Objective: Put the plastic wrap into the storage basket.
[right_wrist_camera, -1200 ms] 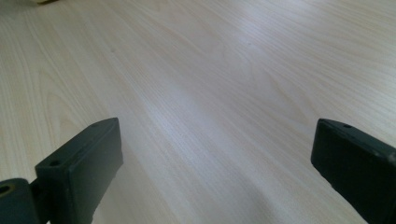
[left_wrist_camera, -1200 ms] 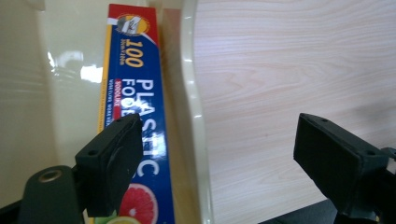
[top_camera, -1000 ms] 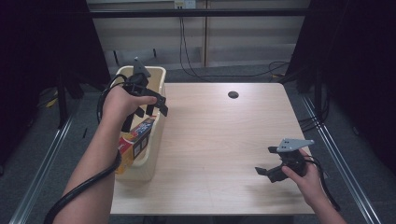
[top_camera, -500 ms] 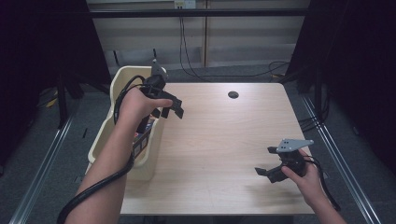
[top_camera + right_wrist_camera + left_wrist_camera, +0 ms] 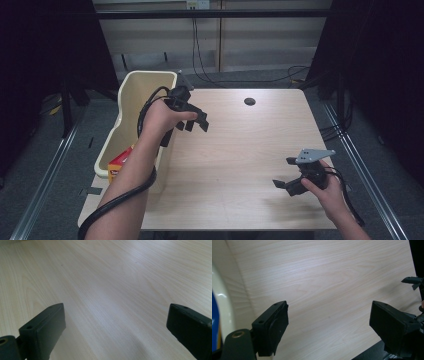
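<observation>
My left gripper (image 5: 196,121) hangs over the left part of the wooden table (image 5: 250,145), just right of a cream plastic bin (image 5: 149,76). Its jaws stand open with nothing between them. In the left gripper view the left gripper (image 5: 329,327) looks down on bare wood, with the bin's rim (image 5: 223,310) at the left edge. A yellow and red box (image 5: 120,163) lies in the bin's near end. Near the table's front right corner my right gripper (image 5: 284,173) stands open and empty. The right gripper view has the right gripper (image 5: 115,327) low over bare tabletop.
A small dark hole (image 5: 249,101) sits in the table towards its far edge. Black cables (image 5: 210,60) run on the floor behind the table. Metal rails (image 5: 45,165) flank both sides. The other gripper (image 5: 412,281) shows far off in the left gripper view.
My left hand has carried its gripper from above the bin to the right, out over the table, and a little lower. The right gripper has kept still.
</observation>
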`<state>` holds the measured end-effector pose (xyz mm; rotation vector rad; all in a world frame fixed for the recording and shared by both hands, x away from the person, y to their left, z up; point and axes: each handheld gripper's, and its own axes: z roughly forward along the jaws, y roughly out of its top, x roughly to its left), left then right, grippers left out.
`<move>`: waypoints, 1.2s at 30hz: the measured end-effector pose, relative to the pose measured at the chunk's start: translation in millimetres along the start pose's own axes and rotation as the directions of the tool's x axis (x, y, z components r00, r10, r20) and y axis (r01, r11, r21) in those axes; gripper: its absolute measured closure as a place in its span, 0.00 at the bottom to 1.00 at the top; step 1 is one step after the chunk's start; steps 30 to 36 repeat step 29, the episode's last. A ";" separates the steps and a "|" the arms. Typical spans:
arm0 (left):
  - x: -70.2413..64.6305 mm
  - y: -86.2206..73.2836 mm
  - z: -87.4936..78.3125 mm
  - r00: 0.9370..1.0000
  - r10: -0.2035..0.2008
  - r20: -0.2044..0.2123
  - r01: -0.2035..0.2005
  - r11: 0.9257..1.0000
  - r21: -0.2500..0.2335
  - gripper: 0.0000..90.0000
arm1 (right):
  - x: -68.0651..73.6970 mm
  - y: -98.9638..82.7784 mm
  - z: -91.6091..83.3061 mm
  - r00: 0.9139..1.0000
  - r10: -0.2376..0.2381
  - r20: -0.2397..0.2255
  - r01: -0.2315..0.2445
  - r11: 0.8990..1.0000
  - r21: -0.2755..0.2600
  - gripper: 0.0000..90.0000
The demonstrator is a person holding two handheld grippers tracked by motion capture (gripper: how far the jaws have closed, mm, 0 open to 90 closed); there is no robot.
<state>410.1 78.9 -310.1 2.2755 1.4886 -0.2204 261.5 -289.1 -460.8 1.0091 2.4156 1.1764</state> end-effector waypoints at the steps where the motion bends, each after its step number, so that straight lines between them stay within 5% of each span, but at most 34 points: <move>1: -1.5 -0.2 2.4 1.000 -0.013 0.005 0.013 1.000 -0.007 0.17 | 0.2 -0.1 0.3 1.000 -0.001 0.003 0.001 1.000 0.001 0.02; 26: -14.4 -5.8 54.7 0.997 0.054 0.048 -0.055 0.998 0.023 0.17 | -2.4 -2.5 2.5 1.000 0.002 0.005 -0.002 1.000 0.012 0.02; 36: -16.0 -6.5 59.0 0.997 0.055 0.046 -0.056 0.998 0.016 0.17 | -3.1 -3.0 2.6 1.000 0.001 0.006 -0.001 1.000 0.014 0.02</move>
